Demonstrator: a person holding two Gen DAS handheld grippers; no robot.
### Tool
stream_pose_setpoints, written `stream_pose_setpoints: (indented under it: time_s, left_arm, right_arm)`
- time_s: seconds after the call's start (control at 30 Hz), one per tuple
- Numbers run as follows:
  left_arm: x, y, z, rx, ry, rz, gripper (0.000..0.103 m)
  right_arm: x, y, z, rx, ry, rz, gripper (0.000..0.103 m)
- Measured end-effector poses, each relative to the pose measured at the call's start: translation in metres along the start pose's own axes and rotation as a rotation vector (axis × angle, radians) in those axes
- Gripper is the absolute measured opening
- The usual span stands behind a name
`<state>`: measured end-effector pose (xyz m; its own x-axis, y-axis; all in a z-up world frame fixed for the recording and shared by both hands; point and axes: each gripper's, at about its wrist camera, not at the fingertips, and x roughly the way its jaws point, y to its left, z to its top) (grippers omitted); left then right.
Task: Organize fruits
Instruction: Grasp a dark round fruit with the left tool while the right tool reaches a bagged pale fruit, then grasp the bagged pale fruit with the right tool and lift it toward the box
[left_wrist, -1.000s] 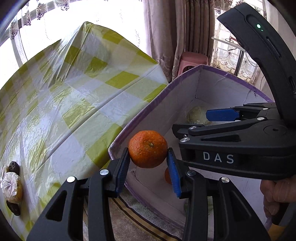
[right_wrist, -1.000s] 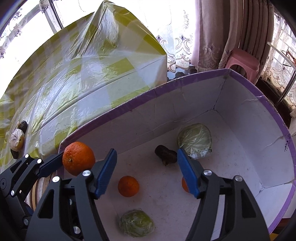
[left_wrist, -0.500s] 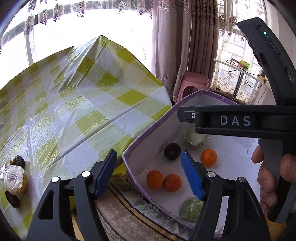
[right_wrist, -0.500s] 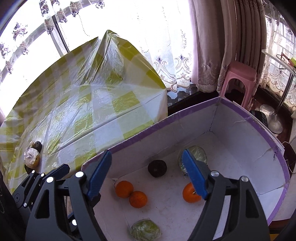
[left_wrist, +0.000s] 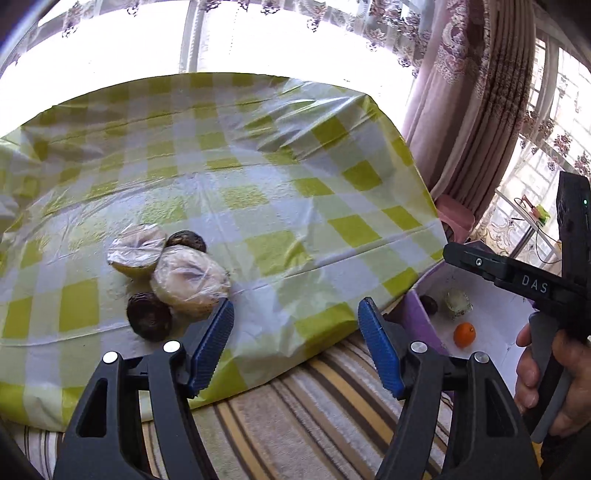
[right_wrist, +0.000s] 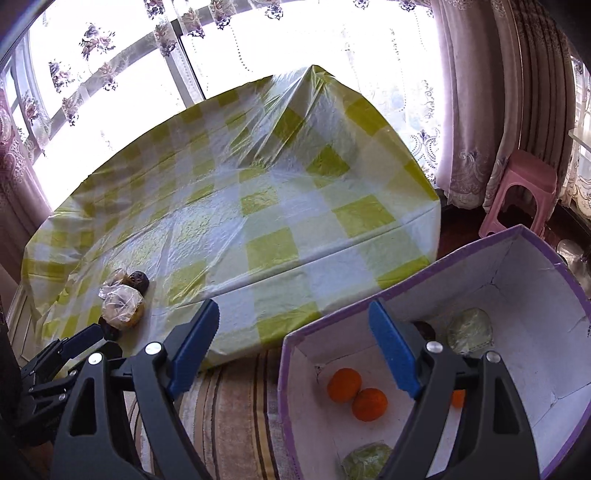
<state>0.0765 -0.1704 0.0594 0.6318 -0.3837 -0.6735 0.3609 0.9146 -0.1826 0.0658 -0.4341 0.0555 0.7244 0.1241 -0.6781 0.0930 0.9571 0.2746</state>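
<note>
My left gripper (left_wrist: 295, 332) is open and empty, just short of the table's front edge. On the checked tablecloth (left_wrist: 258, 177) ahead lie two plastic-wrapped fruits (left_wrist: 190, 282) (left_wrist: 136, 249) and two dark round fruits (left_wrist: 149, 320) (left_wrist: 185, 240). My right gripper (right_wrist: 293, 349) is open and empty above the purple-rimmed white box (right_wrist: 535, 266). The box holds two oranges (right_wrist: 344, 384) (right_wrist: 369, 404), a third partly hidden orange (right_wrist: 458, 398), two wrapped green fruits (right_wrist: 469, 330) (right_wrist: 365, 459) and a dark fruit. The right gripper's body (left_wrist: 532, 284) shows in the left wrist view.
The box stands on a striped rug (left_wrist: 314, 424) to the right of the low table. A pink stool (right_wrist: 517, 192) and curtains (left_wrist: 480, 110) are behind it. The left gripper's body (right_wrist: 55, 373) shows at the lower left of the right wrist view.
The left gripper let the orange go into the box, opened, and swung left toward the fruits on the table. The right gripper rose and drew back from the box.
</note>
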Motion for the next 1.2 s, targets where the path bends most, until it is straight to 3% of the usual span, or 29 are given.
stream_pose_setpoints:
  time_s: [0.13,0.3,0.47,0.57,0.7,0.8,1.0,1.2]
  left_arm:
    - [-0.005,0.049,-0.003,-0.079,0.039,0.074,0.064]
    - [0.007,0.087,-0.008,-0.129,0.123,0.096,0.055]
    - [0.028,0.091,0.000,-0.063,0.175,0.124,0.053]
    - [0.039,0.094,0.002,-0.046,0.196,0.127,0.045]
    - [0.039,0.095,0.000,-0.040,0.180,0.114,0.034]
    - [0.035,0.100,-0.001,-0.070,0.161,0.104,0.033]
    - [0.006,0.130,-0.008,-0.233,0.043,0.148,0.033]
    - [-0.005,0.157,-0.019,-0.369,-0.022,0.166,0.033]
  right_arm:
    - [0.020,0.040,-0.012,-0.049,0.050,0.063,0.083]
    - [0.033,0.087,-0.023,-0.132,0.084,0.129,0.083]
    - [0.047,0.117,-0.022,-0.145,0.100,0.173,0.083]
    - [0.052,0.133,-0.020,-0.164,0.100,0.193,0.083]
    - [0.057,0.147,-0.023,-0.193,0.097,0.200,0.083]
    - [0.068,0.156,-0.026,-0.204,0.118,0.198,0.083]
    - [0.085,0.187,-0.026,-0.253,0.118,0.191,0.083]
    - [0.099,0.222,-0.032,-0.369,0.128,0.140,0.083]
